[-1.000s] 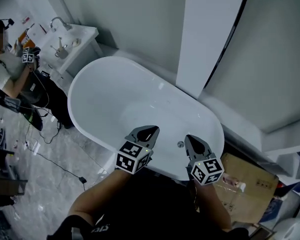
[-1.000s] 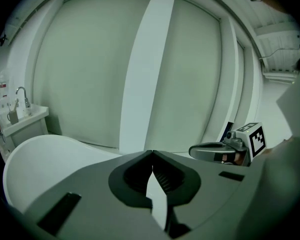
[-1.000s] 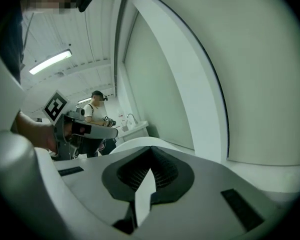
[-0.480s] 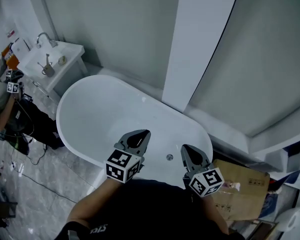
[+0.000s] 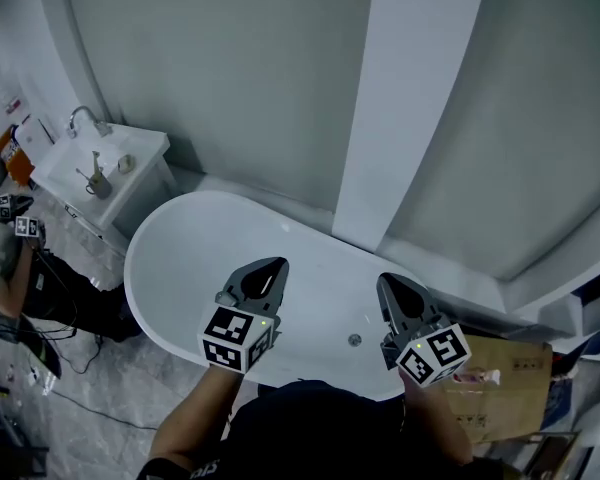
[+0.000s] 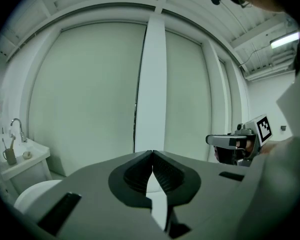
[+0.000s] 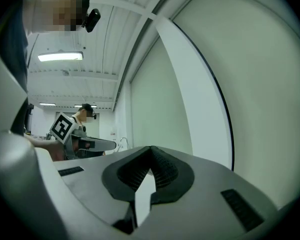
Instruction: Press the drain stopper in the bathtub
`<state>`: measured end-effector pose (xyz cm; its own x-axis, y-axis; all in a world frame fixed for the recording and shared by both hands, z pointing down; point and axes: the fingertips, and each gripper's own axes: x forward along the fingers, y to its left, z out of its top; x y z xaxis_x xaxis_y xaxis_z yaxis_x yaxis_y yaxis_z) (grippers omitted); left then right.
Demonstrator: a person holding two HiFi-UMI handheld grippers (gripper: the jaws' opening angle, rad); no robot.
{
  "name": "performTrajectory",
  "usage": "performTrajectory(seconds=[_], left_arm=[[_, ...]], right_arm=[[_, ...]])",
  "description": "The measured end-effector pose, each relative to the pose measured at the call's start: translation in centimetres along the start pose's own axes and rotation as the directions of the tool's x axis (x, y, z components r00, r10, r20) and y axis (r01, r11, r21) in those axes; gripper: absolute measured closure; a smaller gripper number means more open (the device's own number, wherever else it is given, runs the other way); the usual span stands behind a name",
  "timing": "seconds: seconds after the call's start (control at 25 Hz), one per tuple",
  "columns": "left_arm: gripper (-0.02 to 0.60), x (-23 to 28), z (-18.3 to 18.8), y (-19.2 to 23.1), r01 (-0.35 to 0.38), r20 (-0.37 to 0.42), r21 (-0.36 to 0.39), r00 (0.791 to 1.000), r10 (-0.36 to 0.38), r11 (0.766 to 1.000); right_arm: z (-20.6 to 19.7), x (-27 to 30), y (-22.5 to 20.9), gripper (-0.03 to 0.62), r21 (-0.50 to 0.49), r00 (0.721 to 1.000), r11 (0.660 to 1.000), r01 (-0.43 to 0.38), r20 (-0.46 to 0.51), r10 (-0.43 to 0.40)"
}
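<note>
Standing at the near rim of a white bathtub [image 5: 210,238], a person held a gripper in each hand, out roughly level above the basin. The left gripper [image 5: 273,266] and the right gripper [image 5: 390,282] both had their jaws closed tip to tip with nothing between them — a shape that looked better suited to prodding than to grasping. The drain stopper [image 5: 355,339] sat in the tub floor close to the near rim, between the two grippers, nearer the right one and well below both. Each gripper's own camera faced the grey wall and the white pillar [image 5: 400,98], not the tub, so neither showed the stopper. In the head view it was too small to tell whether it stood raised or pressed down — and the person's body cut off part of the near rim.
</note>
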<state>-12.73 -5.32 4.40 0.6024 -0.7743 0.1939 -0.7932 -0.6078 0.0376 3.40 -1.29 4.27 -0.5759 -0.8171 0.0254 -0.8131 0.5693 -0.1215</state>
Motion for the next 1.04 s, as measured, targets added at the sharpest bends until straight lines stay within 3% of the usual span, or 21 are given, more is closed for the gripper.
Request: performTrajectory(seconds=[0.2, 1.04], left_arm=[[0.568, -0.8, 1.1, 2.2, -0.047, 0.029, -0.002, 0.998, 0.047, 0.999], [0.568, -0.4, -0.8, -0.7, 0.019, -0.006, -0.017, 1.000, -0.019, 1.000]], right_arm=[[1.3, 1.1, 2.5, 0.583, -0.028, 1.000, 0.999, -0.021, 0.022, 0.022], [-1.5, -1.4, 2.9, 0.583, 0.020, 1.000, 1.000, 0.022, -0.019, -0.022]])
